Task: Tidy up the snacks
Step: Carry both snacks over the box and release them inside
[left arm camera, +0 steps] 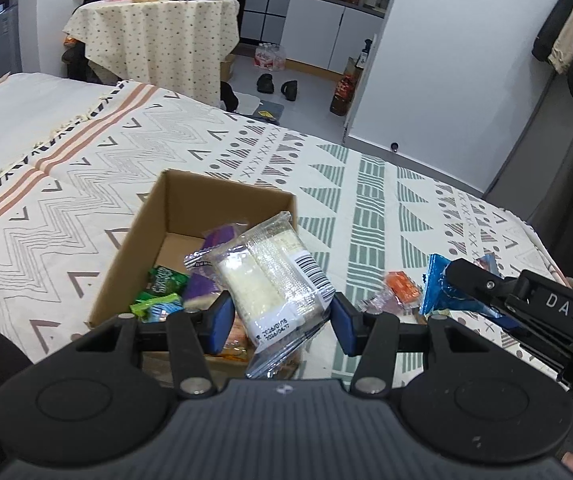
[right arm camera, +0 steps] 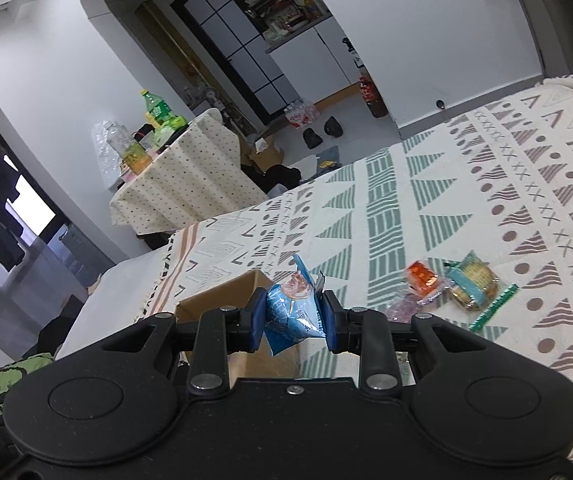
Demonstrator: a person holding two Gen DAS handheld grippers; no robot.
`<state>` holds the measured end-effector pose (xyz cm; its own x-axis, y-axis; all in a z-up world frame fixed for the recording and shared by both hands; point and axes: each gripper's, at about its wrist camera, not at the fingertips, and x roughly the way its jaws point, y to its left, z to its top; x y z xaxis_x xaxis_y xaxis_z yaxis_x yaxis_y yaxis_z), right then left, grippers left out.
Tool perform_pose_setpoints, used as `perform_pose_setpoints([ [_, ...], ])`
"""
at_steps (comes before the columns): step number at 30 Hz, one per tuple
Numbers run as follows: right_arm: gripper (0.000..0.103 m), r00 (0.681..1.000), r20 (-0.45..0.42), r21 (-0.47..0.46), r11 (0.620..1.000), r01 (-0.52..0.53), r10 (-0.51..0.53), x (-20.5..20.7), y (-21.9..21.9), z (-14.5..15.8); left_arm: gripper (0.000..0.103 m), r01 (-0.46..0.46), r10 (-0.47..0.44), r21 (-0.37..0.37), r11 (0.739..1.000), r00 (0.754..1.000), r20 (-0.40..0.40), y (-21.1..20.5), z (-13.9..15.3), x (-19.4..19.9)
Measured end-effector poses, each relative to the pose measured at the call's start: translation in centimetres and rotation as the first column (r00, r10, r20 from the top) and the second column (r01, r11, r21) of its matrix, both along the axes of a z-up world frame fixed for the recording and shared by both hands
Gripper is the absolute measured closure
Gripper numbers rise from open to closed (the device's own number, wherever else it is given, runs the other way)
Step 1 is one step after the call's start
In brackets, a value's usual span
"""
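Left wrist view: your left gripper (left arm camera: 282, 322) hangs over the near right corner of the cardboard box (left arm camera: 142, 232), which sits on the patterned bedspread (left arm camera: 366, 184). A clear-wrapped white sandwich pack (left arm camera: 270, 280) sits between the blue pads (left arm camera: 222, 322); the jaws stand wide, and you cannot tell whether both pads bear on it. Inside the box lie green packets (left arm camera: 160, 292) and a purple packet (left arm camera: 210, 264). An orange snack (left arm camera: 402, 286) lies on the bedspread right of the box.

Right wrist view: your right gripper (right arm camera: 293, 320) is clenched on a blue snack bag (right arm camera: 292, 312), held above the box edge (right arm camera: 222, 292). On the bedspread to the right lie the orange snack (right arm camera: 422, 276) and a teal cookie pack (right arm camera: 474, 280), close together.
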<state>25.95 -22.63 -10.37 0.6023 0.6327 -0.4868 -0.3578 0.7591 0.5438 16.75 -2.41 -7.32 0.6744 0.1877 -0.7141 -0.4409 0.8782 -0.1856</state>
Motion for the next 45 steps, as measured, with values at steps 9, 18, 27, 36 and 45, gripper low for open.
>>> perform_pose_setpoints([
  [9,0.074,0.999,0.002,-0.021,0.999,-0.045,0.045,-0.6,2.5,0.0,0.052,-0.033,0.033,-0.016,0.999,0.999,0.016,3.2,0.3,-1.0],
  [18,0.075,0.996,0.014,-0.047,0.995,-0.087,0.088,-1.3,5.3,0.3,0.052,-0.048,0.049,-0.051,0.998,0.999,0.017,6.3,0.0,-1.7],
  [27,0.075,0.991,0.007,-0.065,0.989,-0.131,0.131,-1.0,8.0,-0.2,0.052,-0.050,0.052,-0.111,0.993,0.999,0.012,8.8,-0.8,-1.8],
  [36,0.074,0.988,0.003,-0.070,0.986,-0.151,0.152,-0.6,10.2,0.0,0.052,-0.022,0.026,-0.151,0.988,0.999,0.021,10.2,-1.6,0.0],
  [45,0.074,0.988,-0.040,-0.058,0.987,-0.150,0.148,1.4,12.2,-1.5,0.051,-0.025,0.024,-0.171,0.985,1.000,-0.009,11.7,-3.1,2.2],
])
